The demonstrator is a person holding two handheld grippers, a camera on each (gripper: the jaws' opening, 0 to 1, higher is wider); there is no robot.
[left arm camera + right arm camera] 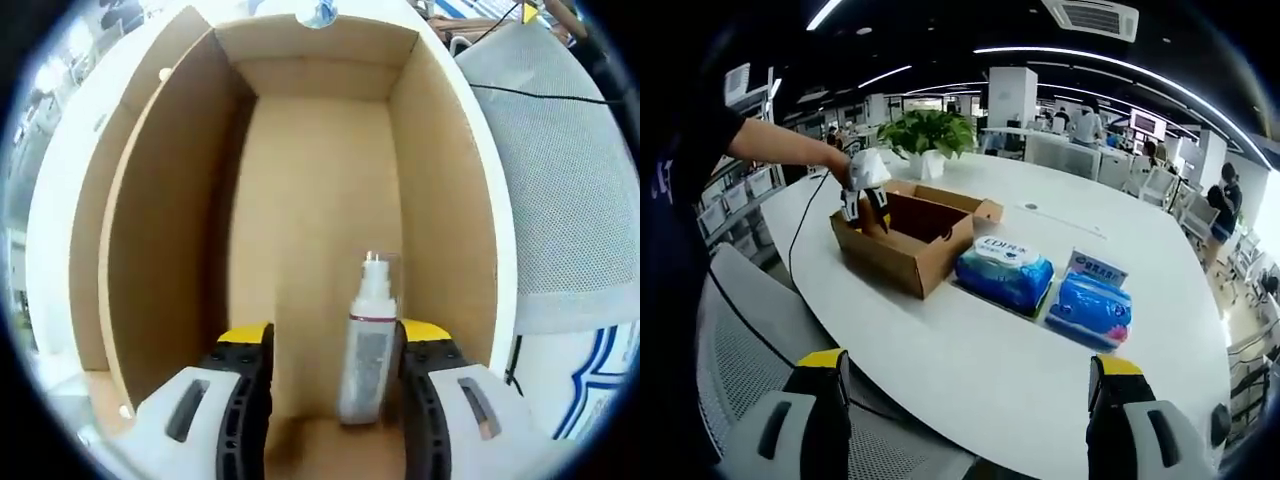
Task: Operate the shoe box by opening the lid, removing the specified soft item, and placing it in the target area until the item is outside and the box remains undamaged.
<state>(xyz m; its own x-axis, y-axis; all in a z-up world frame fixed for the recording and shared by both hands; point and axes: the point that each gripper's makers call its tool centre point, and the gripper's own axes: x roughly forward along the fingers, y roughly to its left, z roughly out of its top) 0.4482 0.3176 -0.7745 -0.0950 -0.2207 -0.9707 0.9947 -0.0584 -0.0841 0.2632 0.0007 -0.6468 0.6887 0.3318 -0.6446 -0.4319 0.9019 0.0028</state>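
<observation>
Left hand-held gripper [335, 375] inside shoe box [320, 200] — astride bottle [368, 340] (jaws apart).

Bottle [368, 340] inside shoe box [910, 235]; two packs [1005, 272] beside box on table [970, 370].

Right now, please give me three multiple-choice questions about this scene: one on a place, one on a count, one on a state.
1. Where is the small bottle?
A. inside the cardboard box
B. on the chair
C. beside the plant

2. How many blue soft packs lie on the white table?
A. one
B. two
C. four

3. How do the jaws of the left hand-held gripper stand?
A. shut tight
B. open around the bottle
C. folded away

Answers:
1. A, brown walls surround it.
2. B, one pack lies beside the other pack.
3. B, a jaw stands at each side.
</observation>
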